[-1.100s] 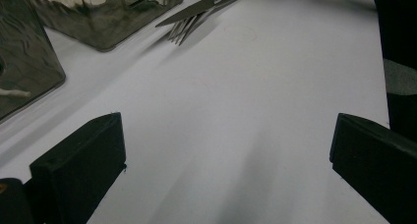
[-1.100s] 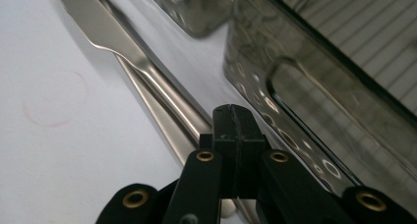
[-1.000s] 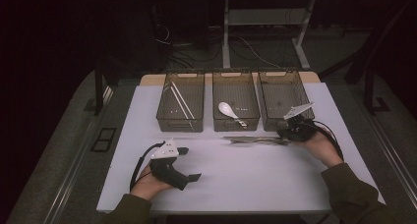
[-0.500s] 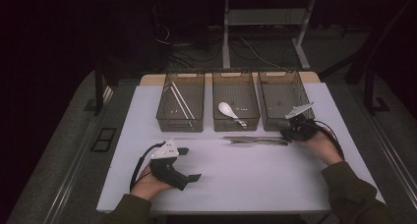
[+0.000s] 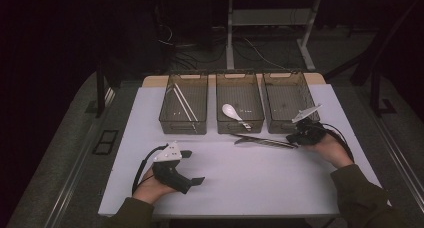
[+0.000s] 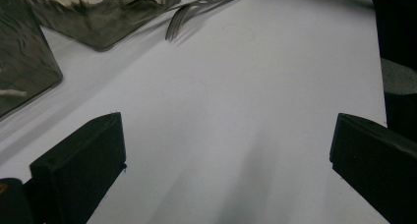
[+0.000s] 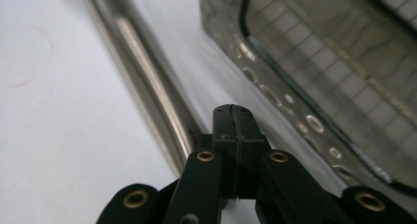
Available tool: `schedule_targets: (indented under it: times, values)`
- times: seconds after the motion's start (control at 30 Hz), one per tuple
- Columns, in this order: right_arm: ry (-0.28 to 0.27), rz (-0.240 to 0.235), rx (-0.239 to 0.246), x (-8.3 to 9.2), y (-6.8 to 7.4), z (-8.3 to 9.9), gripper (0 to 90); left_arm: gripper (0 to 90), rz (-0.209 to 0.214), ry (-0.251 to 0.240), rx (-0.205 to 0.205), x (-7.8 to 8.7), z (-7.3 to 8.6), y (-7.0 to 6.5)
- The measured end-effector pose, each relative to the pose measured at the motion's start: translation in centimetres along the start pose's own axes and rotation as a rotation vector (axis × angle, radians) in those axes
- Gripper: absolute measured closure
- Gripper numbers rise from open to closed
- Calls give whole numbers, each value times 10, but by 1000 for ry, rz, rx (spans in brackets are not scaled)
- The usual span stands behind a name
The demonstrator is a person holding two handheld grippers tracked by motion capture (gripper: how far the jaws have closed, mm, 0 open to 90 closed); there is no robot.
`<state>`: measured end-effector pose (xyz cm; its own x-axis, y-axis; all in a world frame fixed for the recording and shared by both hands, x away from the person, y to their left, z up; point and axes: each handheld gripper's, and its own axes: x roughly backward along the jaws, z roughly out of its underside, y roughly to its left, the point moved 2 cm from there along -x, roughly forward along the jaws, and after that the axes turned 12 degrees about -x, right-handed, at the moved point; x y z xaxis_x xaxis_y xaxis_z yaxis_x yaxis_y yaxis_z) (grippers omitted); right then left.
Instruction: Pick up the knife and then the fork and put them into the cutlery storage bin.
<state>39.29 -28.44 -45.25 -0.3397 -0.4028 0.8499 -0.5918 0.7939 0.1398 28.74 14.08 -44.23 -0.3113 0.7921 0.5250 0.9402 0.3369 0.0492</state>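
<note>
right tongs clamped at the cutlery handles, ready to lift toward a bin

near me, my left tongs (image 5: 192,167) rest on the white table (image 5: 260,188) with the jaws spread wide and nothing between them. farther out on my right, my right tongs (image 7: 235,130) are pinched fully together at the near end of the metal cutlery (image 5: 264,141), forks by the tines seen from my left tongs; whether a handle is truly caught i cannot tell. the cutlery lies flat just in front of the middle bin (image 5: 240,120), which holds a white spoon (image 5: 232,111); chopsticks (image 5: 183,102) lie in the left bin (image 5: 184,123), and the right bin (image 5: 286,119) looks empty. i judge the pickup is in hand; next calls for a steady lift over the rim without shedding a piece.
</note>
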Motion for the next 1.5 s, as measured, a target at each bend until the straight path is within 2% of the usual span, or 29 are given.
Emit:
schedule_targets:
  times: [0.77,1.13,1.33,1.5]
  values:
    - [17,-16,30,12,9,7,897,0,-3,-6,-1,1,-1,0]
    - [12,-43,46,23,17,19,897,0,-3,-5,-2,1,-1,0]
    - [47,-36,68,19,22,26,897,0,-1,-5,-7,1,-1,0]
    - [2,-51,65,25,25,21,897,0,-1,-6,-3,1,-1,0]
